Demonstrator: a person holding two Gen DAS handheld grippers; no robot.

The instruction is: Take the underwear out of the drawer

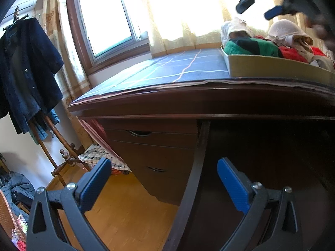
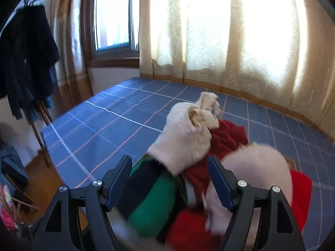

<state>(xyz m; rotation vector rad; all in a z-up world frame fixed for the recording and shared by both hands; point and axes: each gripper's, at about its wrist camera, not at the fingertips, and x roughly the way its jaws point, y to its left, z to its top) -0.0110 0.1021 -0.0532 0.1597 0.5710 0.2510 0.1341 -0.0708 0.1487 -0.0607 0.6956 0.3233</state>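
Blue-padded right tongs point(image 2: 169, 183) stand spread wide above a heap of underwear point(image 2: 184, 144), their pads pressing on nothing. Pale pink pieces lie just ahead of and between the fingers, with dark red, bright red and green pieces under and beside them. No earlier view is at hand, so only this parted stance can be told. The heap fills a shallow drawer point(image 1: 272, 68) that sits on the blue checked cloth point(image 2: 117, 117) covering the desk point(image 1: 188, 102). In the left wrist view that drawer is up and to the right of the left tongs point(image 1: 164, 185), well apart from them, and the right tongs point(image 1: 257, 10) hang over it. The left tongs are open and empty, pointing at the dark space under the desk. To their left is a block of shut desk drawers point(image 1: 155, 159), then wooden floor point(image 1: 125, 205). Beyond the desk are cream curtains point(image 2: 230, 41) and a window point(image 1: 108, 16); a dark coat point(image 1: 27, 73) hangs on a stand far left.
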